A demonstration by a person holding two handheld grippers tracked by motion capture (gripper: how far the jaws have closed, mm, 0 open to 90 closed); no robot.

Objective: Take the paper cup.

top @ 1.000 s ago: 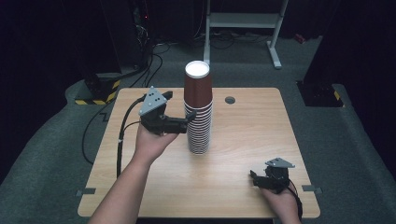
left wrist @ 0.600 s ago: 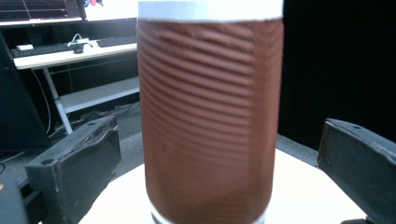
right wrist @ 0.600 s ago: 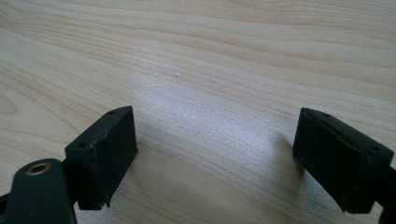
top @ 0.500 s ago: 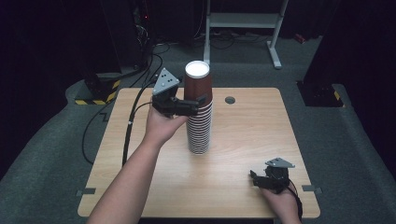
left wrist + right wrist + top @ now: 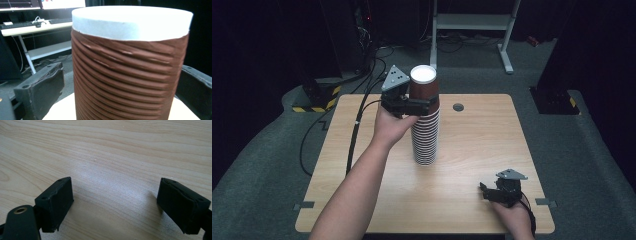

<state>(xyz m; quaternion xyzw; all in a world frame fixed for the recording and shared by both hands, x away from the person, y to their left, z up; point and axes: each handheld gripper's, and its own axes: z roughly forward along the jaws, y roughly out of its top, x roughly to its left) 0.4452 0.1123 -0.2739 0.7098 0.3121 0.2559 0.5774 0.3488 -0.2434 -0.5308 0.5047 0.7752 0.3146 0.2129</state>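
In the middle of the table (image 5: 472,150) stands a tall stack (image 5: 425,135) of brown ribbed paper cups, upright, with the top cup (image 5: 424,84) sticking up above the rest, white inside. That top cup is what's being worked on, I'd say: peeling it off the stack.

The left gripper (image 5: 416,105) is up at the top of the stack, coming in from the left, with its jaws spread to either side of the top cup. In the left gripper view the cup wall (image 5: 125,77) sits right between them, with a visible gap at the left jaw, so it's wide and not squeezing anything yet. The right gripper (image 5: 488,191) is parked on the near right corner of the table, well apart from the stack, jaws wide with just bare wood between them (image 5: 115,192).

For doing this well: close gently just under the rim, since paper cups crush easily, then lift straight up. I'd guess the cups are nested tight, so a second one might come along or the stack could tip. Bringing the right gripper over to steady the lower cups would help.
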